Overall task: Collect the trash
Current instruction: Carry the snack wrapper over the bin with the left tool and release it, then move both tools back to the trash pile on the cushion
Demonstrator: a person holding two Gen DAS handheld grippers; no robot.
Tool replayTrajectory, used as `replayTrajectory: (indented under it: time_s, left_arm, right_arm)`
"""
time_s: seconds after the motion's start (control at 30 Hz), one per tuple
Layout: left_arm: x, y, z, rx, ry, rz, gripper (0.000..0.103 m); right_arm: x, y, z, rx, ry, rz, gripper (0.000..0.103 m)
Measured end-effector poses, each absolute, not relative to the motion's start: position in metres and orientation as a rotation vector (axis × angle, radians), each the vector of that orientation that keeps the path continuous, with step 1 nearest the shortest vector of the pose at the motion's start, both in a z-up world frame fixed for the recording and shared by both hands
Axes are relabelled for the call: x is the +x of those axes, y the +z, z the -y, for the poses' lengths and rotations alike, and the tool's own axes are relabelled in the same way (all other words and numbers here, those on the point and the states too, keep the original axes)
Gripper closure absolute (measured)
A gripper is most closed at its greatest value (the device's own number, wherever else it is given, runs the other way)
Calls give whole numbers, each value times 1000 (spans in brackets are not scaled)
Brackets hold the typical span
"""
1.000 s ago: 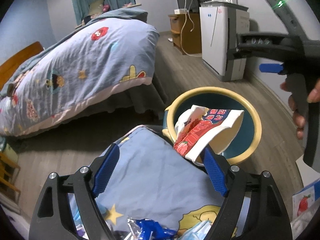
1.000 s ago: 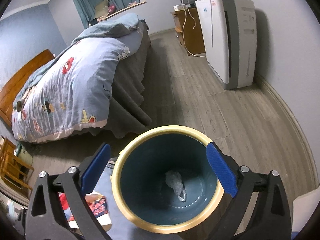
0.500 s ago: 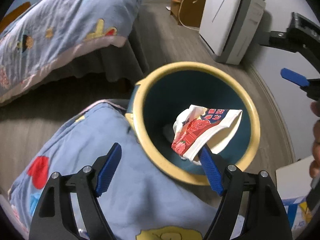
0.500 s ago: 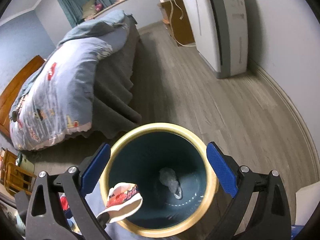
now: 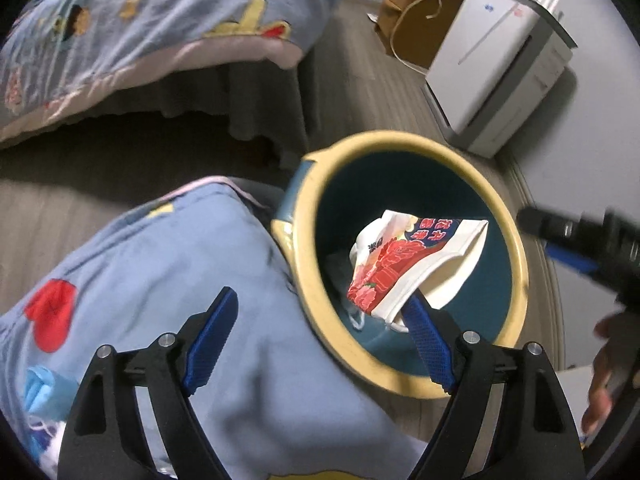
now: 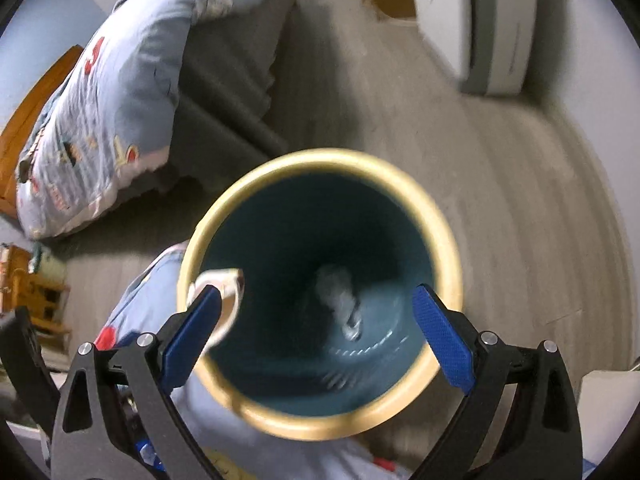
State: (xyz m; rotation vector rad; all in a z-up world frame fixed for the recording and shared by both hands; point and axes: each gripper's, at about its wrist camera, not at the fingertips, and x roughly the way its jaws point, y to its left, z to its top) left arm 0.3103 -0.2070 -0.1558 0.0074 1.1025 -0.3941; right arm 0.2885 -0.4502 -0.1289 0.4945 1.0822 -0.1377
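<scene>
1. Left gripper jaws opening wide; the red-flowered wrapper, its print too blurred to read, clings to the right finger above the bin.
2. Right gripper gapes empty over the bin; only this view shows crumpled trash at the bottom.

1. Left wrist view looks steeply down, close over the bin rim, from the bedding side.
2. Right wrist view looks steeply down into the same bin, close.

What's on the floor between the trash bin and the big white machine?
Nothing: only bare wooden floor lies between bin and machine, in both wrist views.
</scene>
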Motion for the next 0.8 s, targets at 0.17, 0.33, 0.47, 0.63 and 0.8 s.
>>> replayTrajectory:
  time_s: [0.17, 0.33, 0.47, 0.63, 0.8]
  left_arm:
    - [310, -154, 202, -15, -409, -1095, 20]
    - [304, -151, 208, -33, -479, -1070, 20]
    - [292, -141, 218, 29, -542, -996, 20]
    - [279, -135, 232, 144, -580, -938, 20]
    - [280, -131, 232, 156, -572, -930, 20]
  right_arm:
    - [291, -131, 440, 505, -79, -1100, 8]
    - [291, -135, 436, 473, -109, -1120, 8]
    - [291, -137, 446, 489, -147, -1108, 8]
    - [290, -143, 453, 507, -181, -1114, 8]
    - [291, -138, 451, 502, -175, -1093, 8]
